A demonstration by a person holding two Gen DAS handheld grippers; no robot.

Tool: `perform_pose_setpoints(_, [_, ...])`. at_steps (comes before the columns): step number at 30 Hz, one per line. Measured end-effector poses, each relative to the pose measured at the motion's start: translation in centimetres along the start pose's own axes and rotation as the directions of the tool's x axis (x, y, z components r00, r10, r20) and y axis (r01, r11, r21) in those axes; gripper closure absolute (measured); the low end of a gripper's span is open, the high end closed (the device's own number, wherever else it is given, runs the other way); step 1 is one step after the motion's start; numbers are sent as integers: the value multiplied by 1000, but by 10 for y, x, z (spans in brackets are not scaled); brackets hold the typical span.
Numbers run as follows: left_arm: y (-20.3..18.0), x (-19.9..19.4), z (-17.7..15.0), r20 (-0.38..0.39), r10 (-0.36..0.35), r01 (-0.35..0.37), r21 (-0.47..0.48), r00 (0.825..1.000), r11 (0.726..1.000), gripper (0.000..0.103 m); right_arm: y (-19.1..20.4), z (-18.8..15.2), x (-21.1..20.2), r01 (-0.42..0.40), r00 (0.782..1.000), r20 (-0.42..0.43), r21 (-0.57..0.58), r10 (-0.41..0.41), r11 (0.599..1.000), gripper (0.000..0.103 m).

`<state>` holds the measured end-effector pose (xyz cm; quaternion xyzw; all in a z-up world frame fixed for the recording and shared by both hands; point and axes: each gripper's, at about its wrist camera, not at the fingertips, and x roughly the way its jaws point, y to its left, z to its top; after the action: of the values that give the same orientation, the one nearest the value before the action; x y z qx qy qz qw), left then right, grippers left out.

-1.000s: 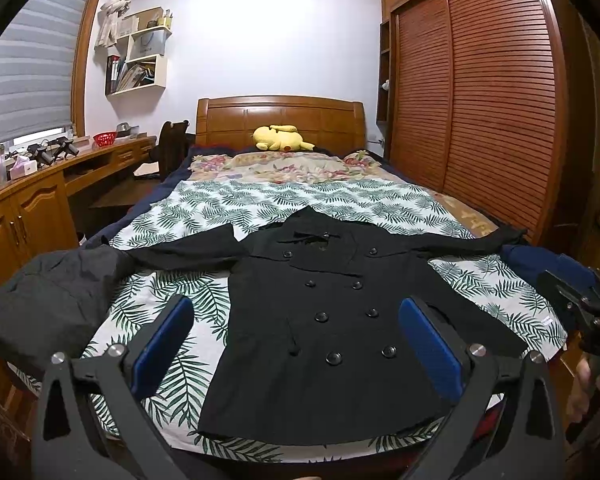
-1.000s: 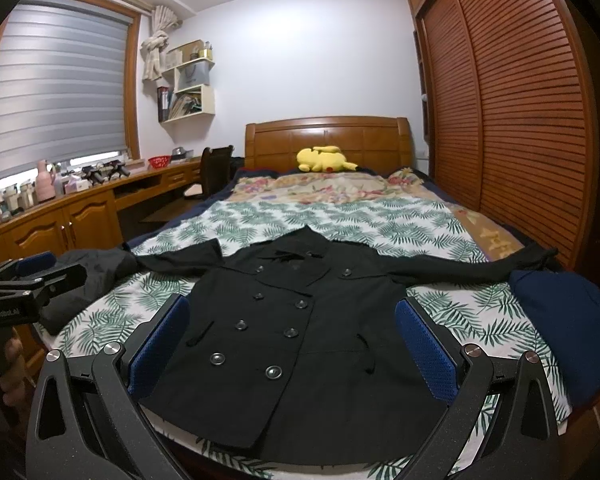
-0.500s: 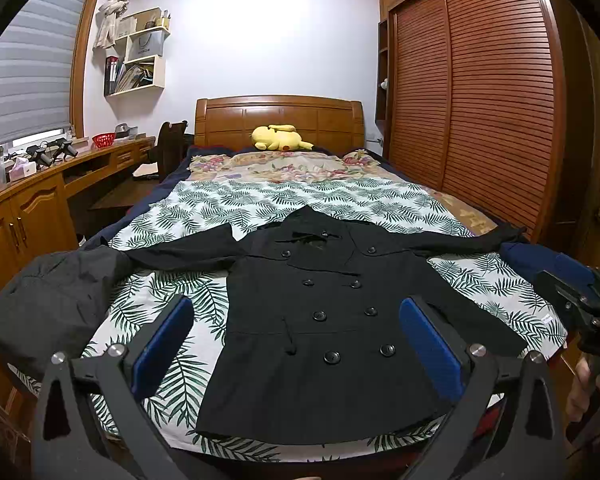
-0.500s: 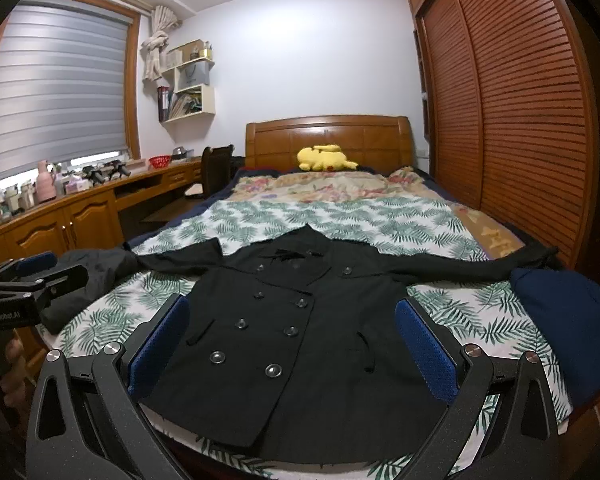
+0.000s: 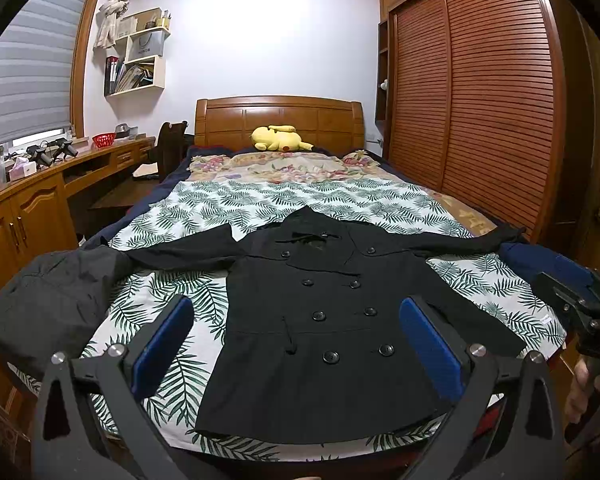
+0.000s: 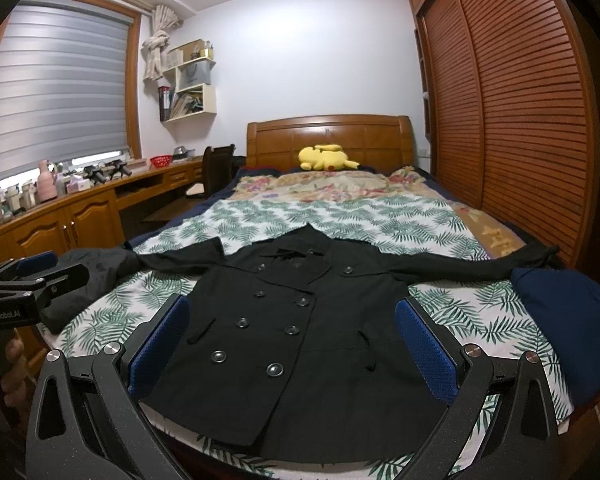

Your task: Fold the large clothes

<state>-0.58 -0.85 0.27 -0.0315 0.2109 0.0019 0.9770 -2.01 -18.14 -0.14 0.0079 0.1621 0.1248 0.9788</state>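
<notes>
both tools, left tool (image 5: 296,344) and right tool (image 6: 292,340), gape wide, empty; black coat (image 5: 328,320) lies flat, collar toward headboard (image 5: 278,118).

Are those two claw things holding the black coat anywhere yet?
No. The left gripper and right gripper are both open and empty above the black coat, which lies flat on the bed.

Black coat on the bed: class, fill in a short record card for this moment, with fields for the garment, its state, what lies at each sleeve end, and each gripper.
garment: black coat, double-breasted, buttoned
state: laid flat, front up, sleeves spread, not yet folded
surface: leaf-print sheet on the bed
at coat's left-side sleeve end: dark crumpled garment
at coat's right-side sleeve end: navy blue garment
headboard end: yellow plush toy
left gripper: open, empty, clear of the coat
right gripper: open, empty, clear of the coat
</notes>
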Motion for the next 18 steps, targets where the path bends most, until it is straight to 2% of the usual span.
perform_pose_setpoints(18, [-2, -1, 0, 3, 0, 0, 1, 1000, 1000, 0, -1, 1, -3, -2, 1000, -2, 4, 2, 1000, 0])
